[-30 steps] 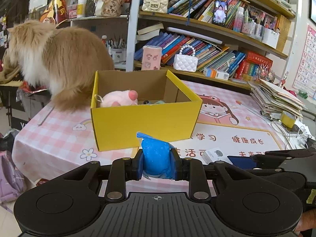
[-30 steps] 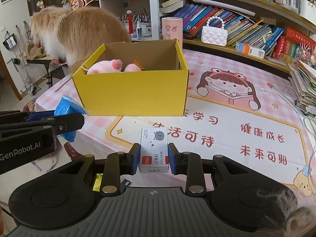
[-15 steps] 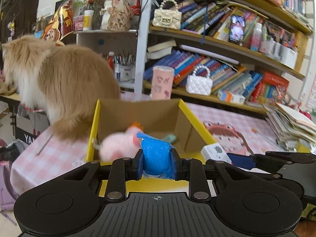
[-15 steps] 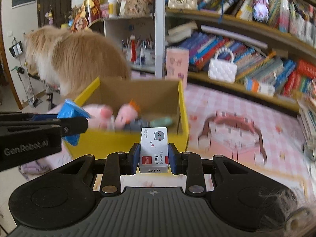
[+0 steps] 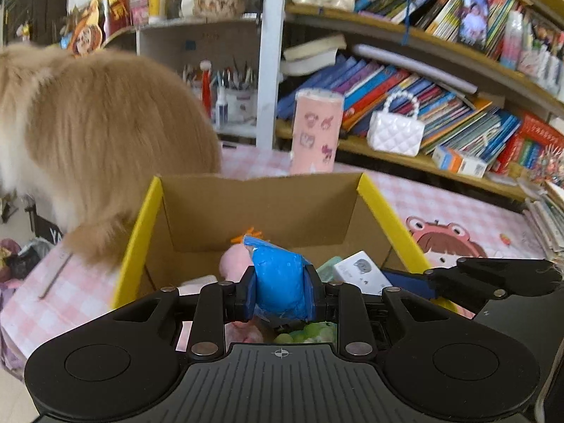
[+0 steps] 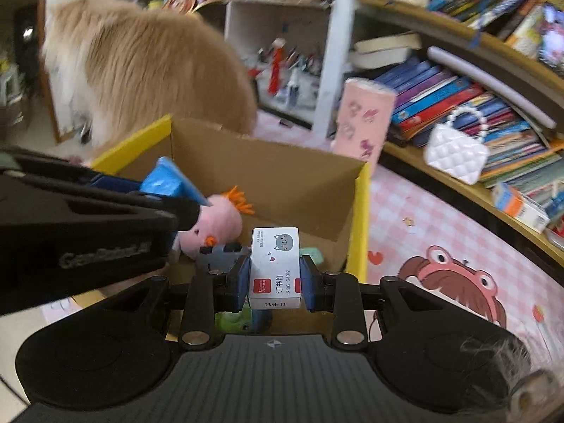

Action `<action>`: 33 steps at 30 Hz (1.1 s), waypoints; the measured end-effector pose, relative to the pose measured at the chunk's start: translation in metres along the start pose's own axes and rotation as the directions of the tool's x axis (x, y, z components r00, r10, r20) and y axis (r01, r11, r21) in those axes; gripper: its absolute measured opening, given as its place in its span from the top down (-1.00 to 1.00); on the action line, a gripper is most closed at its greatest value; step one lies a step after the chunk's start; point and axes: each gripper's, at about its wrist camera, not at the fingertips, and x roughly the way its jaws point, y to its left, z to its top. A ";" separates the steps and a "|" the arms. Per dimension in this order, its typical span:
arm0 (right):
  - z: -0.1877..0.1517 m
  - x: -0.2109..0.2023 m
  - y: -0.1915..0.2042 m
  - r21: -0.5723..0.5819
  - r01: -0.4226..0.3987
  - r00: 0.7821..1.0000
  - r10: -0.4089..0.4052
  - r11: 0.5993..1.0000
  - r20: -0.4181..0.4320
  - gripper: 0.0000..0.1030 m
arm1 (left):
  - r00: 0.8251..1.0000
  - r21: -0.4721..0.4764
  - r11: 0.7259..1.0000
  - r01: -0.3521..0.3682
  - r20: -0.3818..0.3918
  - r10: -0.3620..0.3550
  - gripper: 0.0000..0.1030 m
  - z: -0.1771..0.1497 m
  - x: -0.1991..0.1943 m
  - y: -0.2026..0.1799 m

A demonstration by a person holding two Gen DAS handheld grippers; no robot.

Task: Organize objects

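Both grippers have advanced over the yellow box [image 5: 141, 225]: left gripper [image 5: 281, 290] pinching the blue packet [image 5: 278, 282], right gripper [image 6: 275, 278] the staple box [image 6: 275, 264]; release low, toward twelve o'clock, clear of the pink plush [image 6: 215, 225].

Left gripper [image 5: 281, 290] is clamped on a crinkly blue packet [image 5: 278, 282], hanging right over the open yellow box [image 5: 139, 232]. Pink plush [image 5: 233, 262] is already in there, and a fluffy orange cat [image 5: 102, 141] stands behind the box.

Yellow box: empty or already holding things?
Already holding things. The yellow box is open-topped, with a pink plush toy and a green item inside.
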 end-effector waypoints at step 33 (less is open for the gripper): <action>-0.100 -0.167 0.001 0.399 0.427 0.886 -0.463 0.811 -0.009 -0.72 | 0.993 0.076 0.997 0.027 0.115 -0.036 -1.00 -0.071 -0.119 -0.031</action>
